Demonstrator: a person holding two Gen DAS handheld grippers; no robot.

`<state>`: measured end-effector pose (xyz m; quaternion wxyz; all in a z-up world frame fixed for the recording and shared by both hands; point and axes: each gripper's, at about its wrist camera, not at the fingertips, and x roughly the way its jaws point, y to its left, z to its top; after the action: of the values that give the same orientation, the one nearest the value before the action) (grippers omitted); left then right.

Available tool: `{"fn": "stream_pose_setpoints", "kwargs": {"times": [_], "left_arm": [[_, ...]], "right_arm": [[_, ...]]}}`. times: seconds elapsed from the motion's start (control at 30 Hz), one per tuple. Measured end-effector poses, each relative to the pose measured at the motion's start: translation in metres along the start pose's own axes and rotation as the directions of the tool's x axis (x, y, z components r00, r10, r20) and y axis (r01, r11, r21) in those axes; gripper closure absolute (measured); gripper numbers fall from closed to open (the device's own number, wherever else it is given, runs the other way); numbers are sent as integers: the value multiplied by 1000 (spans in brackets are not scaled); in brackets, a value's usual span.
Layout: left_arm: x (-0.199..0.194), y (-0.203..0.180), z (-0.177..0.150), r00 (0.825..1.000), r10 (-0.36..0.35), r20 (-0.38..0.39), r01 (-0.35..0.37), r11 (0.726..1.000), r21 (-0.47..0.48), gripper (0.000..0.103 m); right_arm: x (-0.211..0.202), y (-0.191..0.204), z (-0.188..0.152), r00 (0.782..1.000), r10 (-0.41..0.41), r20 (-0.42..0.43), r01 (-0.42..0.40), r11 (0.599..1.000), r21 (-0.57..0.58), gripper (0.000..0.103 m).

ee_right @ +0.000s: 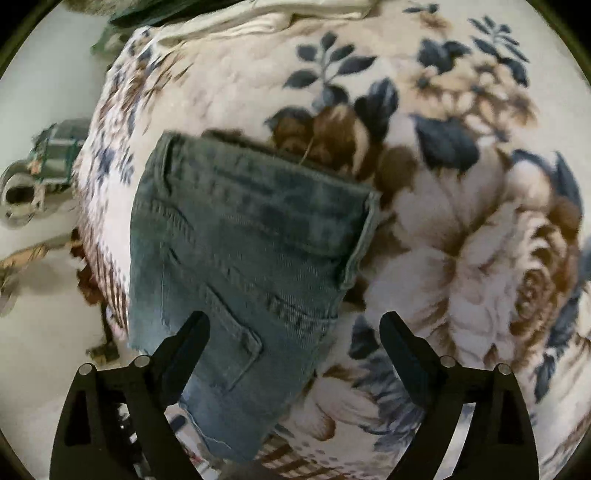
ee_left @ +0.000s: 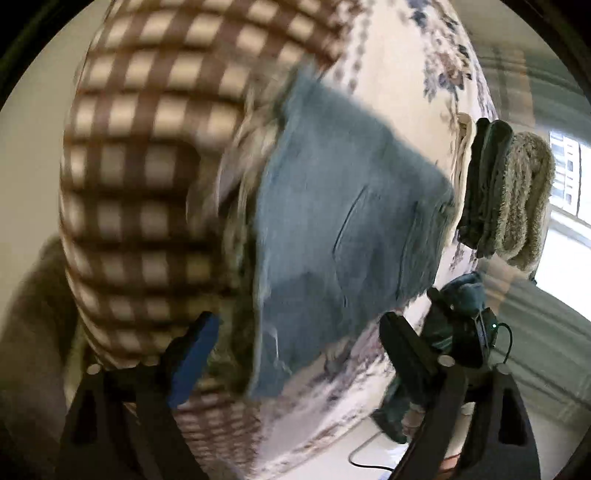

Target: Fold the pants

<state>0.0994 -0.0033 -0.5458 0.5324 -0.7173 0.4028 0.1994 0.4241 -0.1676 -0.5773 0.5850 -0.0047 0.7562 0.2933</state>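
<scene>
Blue denim pants (ee_left: 332,221) lie folded into a compact rectangle on a floral blanket (ee_left: 399,66). In the right wrist view the pants (ee_right: 243,251) show a back pocket and the waistband, lying flat on the floral blanket (ee_right: 461,240). My left gripper (ee_left: 299,332) is open and empty, hovering above the near edge of the pants. My right gripper (ee_right: 295,332) is open and empty, above the pocket end of the pants. The other gripper (ee_left: 461,325) shows at the right of the left wrist view, beside the pants.
A brown checked blanket (ee_left: 147,166) lies left of the pants. A stack of folded clothes (ee_left: 509,188) sits at the blanket's far edge. Pale folded cloth (ee_right: 277,18) lies at the top of the right wrist view. Floor and clutter (ee_right: 33,177) lie beyond the bed's left edge.
</scene>
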Motion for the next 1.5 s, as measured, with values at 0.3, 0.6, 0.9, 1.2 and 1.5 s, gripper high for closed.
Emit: {"fn": "stream_pose_setpoints", "kwargs": {"times": [0.3,0.6,0.9,1.2,1.5], "left_arm": [[47,4,-32,1000,-6,5,6,995,-98,12],[67,-4,-23,991,125,44,-119,985,-126,59],[27,-24,-5,990,114,81,-124,985,123,85],[-16,-34,23,978,188,89,-208,896,392,85],[-33,19,3,966,230,120,-258,906,336,52]], "right_arm": [[25,-20,19,997,76,-33,-77,997,-24,8],[31,-54,26,978,201,51,-205,974,95,10],[15,-51,-7,947,265,182,-294,943,155,67],[-22,-78,-127,930,302,208,-353,894,278,70],[6,-99,-185,951,300,70,-307,901,307,15]]}}
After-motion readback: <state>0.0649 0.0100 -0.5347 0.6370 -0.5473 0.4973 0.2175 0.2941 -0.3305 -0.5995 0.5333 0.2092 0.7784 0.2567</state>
